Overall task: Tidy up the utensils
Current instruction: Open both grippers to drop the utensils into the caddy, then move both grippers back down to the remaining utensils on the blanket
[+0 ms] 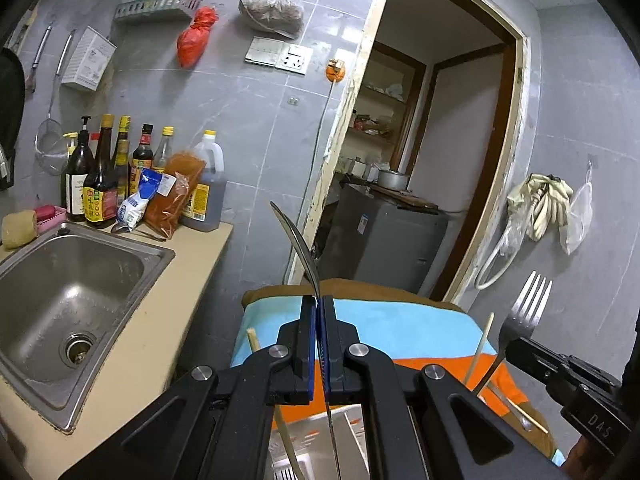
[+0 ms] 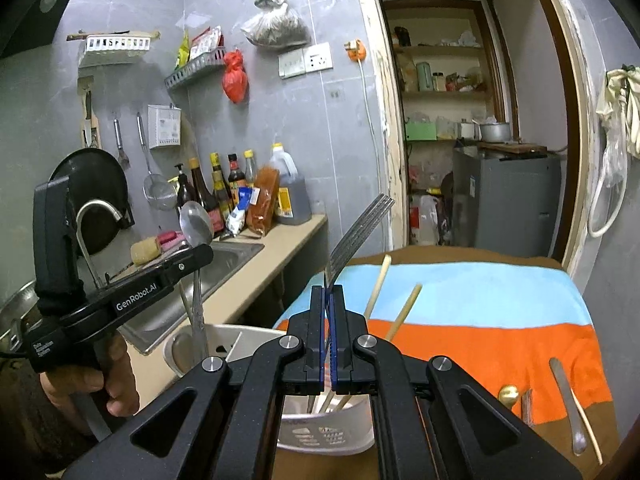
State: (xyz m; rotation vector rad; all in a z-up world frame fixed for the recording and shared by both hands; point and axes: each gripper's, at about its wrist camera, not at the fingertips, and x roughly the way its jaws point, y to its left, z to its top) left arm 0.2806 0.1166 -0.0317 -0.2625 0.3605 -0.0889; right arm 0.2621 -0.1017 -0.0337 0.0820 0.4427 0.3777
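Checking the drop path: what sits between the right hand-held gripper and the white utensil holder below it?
Nothing. In the right wrist view the right hand-held gripper, shut on the fork, hangs directly above the white utensil holder.

Landmark: utensil holder [image 2: 304, 432]
Left of holder: sink [image 2: 236, 252]
Right, on striped cloth [image 2: 480, 320]: knife [image 2: 566, 404], chopsticks [image 2: 404, 312]
In holder: chopsticks
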